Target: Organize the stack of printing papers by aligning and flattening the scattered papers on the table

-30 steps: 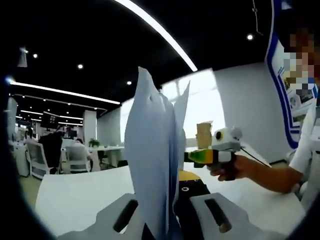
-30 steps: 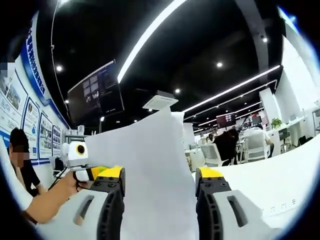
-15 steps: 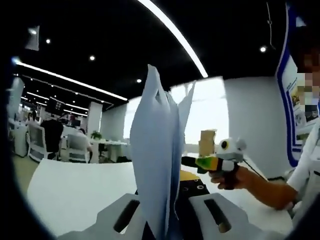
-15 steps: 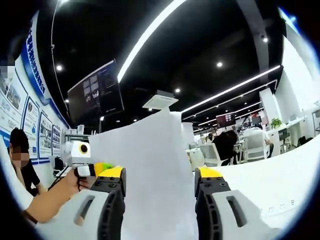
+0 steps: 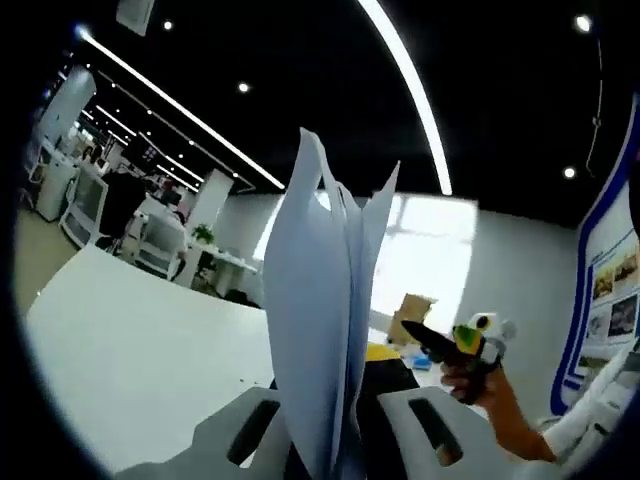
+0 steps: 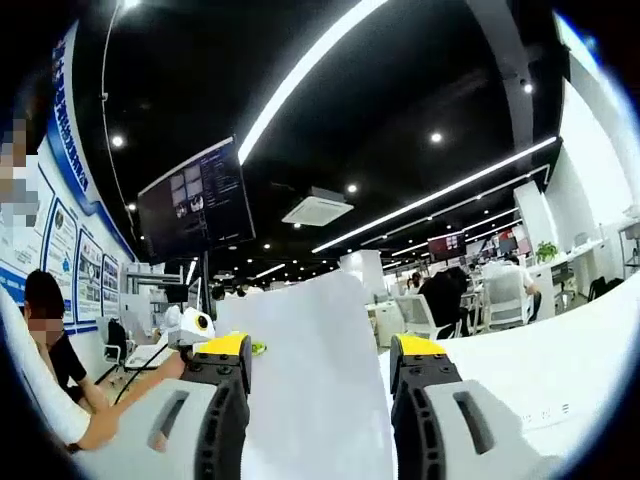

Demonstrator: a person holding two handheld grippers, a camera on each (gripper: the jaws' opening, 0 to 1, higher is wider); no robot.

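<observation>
The left hand-held gripper [image 5: 335, 440] was closed on the stack of papers [image 5: 325, 330], which stood upright on edge above the white table [image 5: 130, 360]. The right hand-held gripper [image 6: 318, 400] had its jaws apart on both sides of the sheets. Behind, a wall monitor [image 6: 188, 200] hung under ceiling lights.

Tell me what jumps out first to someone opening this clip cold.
A sheaf of white papers stands upright, clamped edge-on in the left gripper. In the right gripper view the same papers spread broad between the right gripper jaws. Overhead, a long ceiling light strip crosses the dark ceiling.
</observation>
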